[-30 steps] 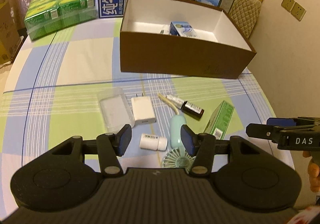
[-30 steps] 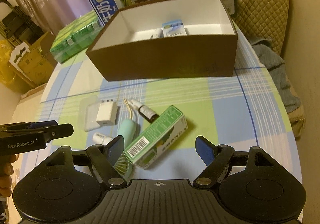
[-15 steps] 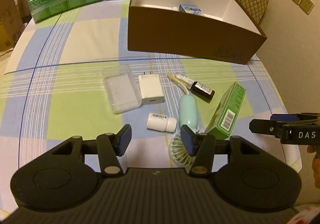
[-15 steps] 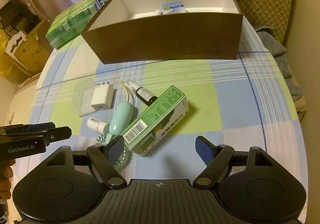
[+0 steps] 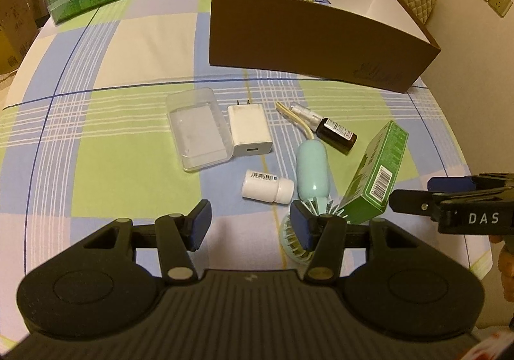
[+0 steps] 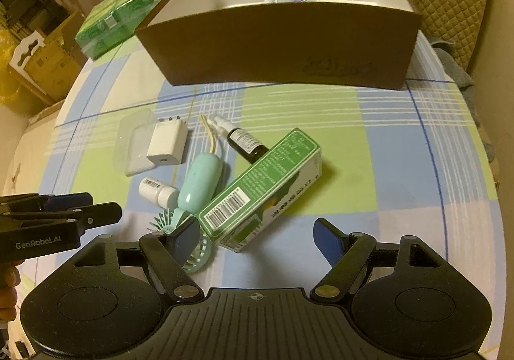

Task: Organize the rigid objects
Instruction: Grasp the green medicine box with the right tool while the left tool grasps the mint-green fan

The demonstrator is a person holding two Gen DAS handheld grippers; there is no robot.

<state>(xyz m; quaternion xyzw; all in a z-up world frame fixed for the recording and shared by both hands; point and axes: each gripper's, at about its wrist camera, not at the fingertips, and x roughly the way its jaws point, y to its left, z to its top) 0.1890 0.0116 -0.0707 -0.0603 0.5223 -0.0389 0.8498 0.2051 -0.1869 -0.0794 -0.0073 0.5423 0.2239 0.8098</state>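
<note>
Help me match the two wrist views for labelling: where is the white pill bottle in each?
Left wrist: white pill bottle lies centre, just left of the mint fan.
Right wrist: it lies left of centre, again beside the fan's handle.
Shared landmark: the brown box behind.

Both grippers have drawn back from the brown box (image 5: pixel 308 35). The left gripper (image 5: pixel 249 223) and right gripper (image 6: pixel 257 239) now sit nearer the green carton (image 6: pixel 260 189) and mint fan (image 5: pixel 310 180).
</note>
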